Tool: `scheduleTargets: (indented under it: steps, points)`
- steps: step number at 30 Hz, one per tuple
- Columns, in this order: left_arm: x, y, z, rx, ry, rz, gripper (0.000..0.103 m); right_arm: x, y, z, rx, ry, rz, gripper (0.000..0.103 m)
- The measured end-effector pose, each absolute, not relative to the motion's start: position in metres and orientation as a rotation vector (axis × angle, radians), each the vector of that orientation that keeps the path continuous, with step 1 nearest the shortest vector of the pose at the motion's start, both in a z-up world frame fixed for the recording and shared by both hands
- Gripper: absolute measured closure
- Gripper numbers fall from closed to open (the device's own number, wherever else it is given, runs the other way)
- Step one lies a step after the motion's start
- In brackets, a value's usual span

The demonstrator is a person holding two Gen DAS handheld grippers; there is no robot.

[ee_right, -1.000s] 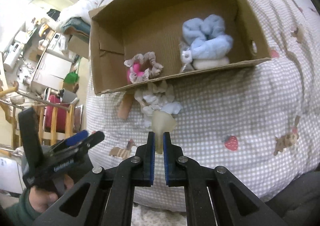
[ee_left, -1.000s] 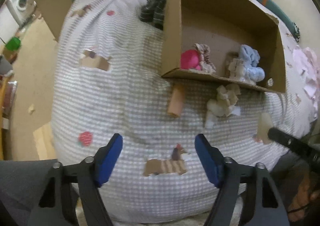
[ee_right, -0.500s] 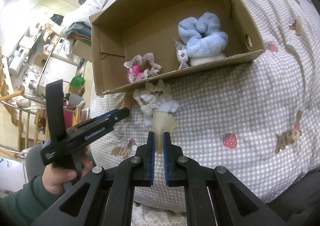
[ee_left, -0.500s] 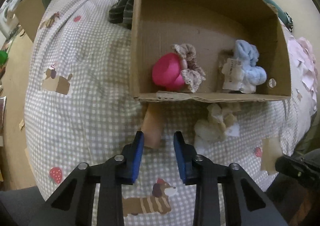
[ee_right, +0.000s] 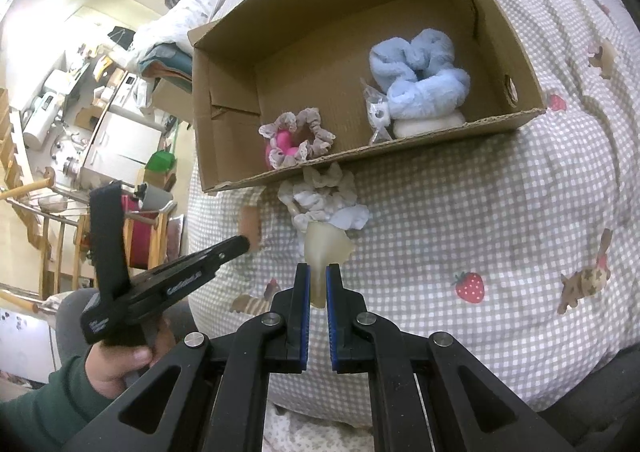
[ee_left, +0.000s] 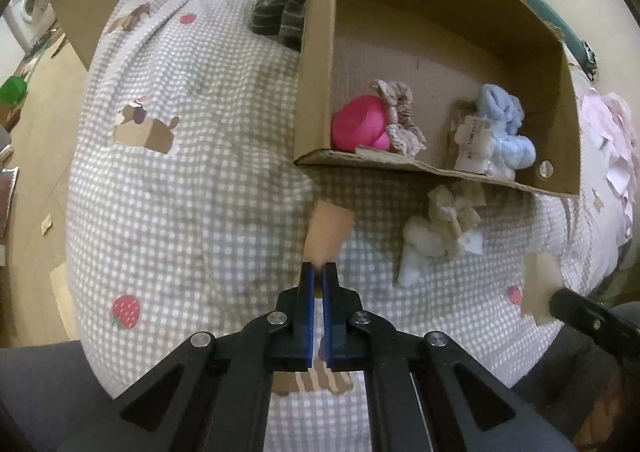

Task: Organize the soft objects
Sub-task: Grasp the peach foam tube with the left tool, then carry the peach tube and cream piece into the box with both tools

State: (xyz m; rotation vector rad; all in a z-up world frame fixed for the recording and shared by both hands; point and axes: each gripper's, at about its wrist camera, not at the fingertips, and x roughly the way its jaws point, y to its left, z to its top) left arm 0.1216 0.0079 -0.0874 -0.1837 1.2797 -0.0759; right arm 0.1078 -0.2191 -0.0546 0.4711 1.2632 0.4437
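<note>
Peach sponge (ee_left: 327, 233) and cream sponge (ee_right: 324, 248) pinched, raised; white scrunchie (ee_left: 438, 234) beside box (ee_left: 316, 64).

Left hand-held gripper (ee_left: 319, 272) clamps peach sponge (ee_left: 328, 232) on blanket (ee_left: 192, 204).

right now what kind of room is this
Probably a lived-in bedroom or small flat: a gingham duvet printed with strawberries and dachshunds covers the bed, a cardboard box of scrunchies sits on it, and a washing machine stands on the floor beyond.
</note>
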Motion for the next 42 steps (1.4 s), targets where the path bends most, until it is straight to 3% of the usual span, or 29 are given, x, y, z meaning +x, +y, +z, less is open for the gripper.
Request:
scheduleTargets:
  steps: [13,28,42]
  points:
    - [0.072,0.019,-0.034,-0.272,1.191,-0.038,0.099,0.095,-0.217,-0.038,0.461,1.216,0.462,0.094]
    - [0.131,-0.012,0.026,-0.214,1.064,-0.110,0.099,0.155,-0.243,0.031,0.455,1.065,0.466,0.094]
    - [0.194,-0.050,-0.007,-0.053,1.101,-0.101,0.099,0.206,-0.252,-0.025,0.510,1.123,0.405,0.094]
